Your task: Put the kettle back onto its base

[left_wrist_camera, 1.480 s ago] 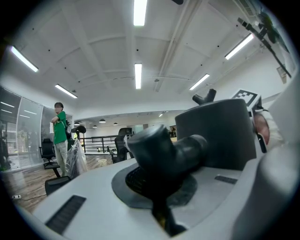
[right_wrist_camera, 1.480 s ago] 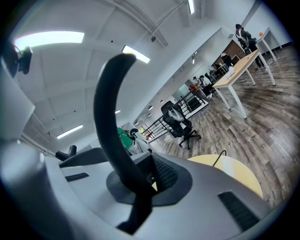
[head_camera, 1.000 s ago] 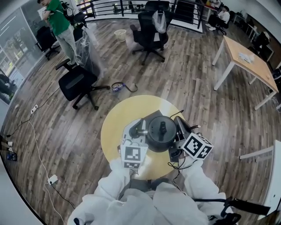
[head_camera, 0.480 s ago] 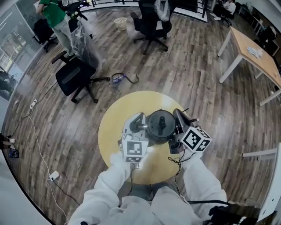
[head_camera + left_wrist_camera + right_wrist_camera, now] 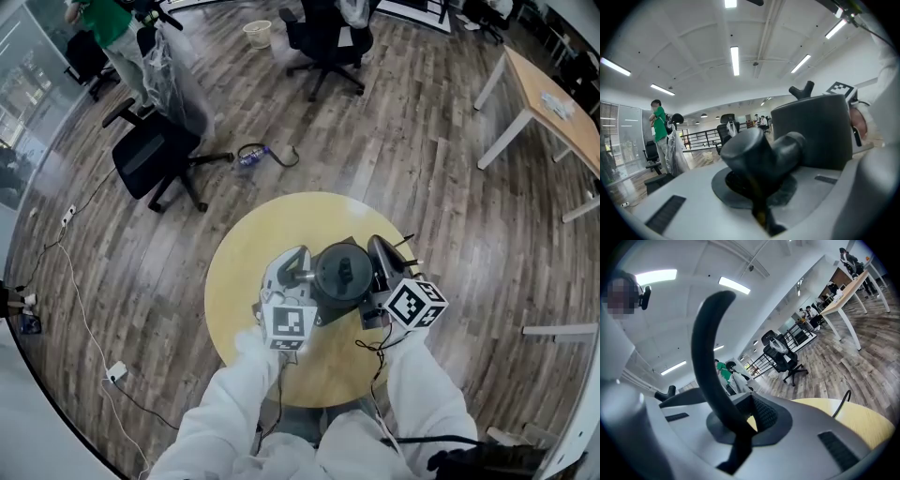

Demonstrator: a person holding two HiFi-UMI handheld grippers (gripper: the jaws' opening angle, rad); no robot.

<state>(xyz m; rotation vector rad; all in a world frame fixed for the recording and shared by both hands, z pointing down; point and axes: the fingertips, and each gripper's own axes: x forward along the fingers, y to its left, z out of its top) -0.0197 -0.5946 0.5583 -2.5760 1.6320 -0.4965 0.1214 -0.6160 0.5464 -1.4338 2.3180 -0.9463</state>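
The left tool (image 5: 298, 270) is closed on the spout (image 5: 761, 154), and the right tool (image 5: 380, 261) is closed on the curved handle (image 5: 710, 366). Between them the dark kettle (image 5: 343, 272) stands upright with its lid knob up. Its spout points to the person's left and its handle to the right, so its long axis runs side to side. It is over the dark base (image 5: 324, 317); whether they touch cannot be told. Both are on a round yellow surface (image 5: 244, 281). Around it is a wood floor (image 5: 422, 159) with office chairs (image 5: 150, 159) and a desk (image 5: 548, 89).

A round yellow table (image 5: 239, 272) stood mid-frame on wooden floor (image 5: 422, 159), carrying a dark flat base (image 5: 325, 316) and a thin black cable (image 5: 841, 402).
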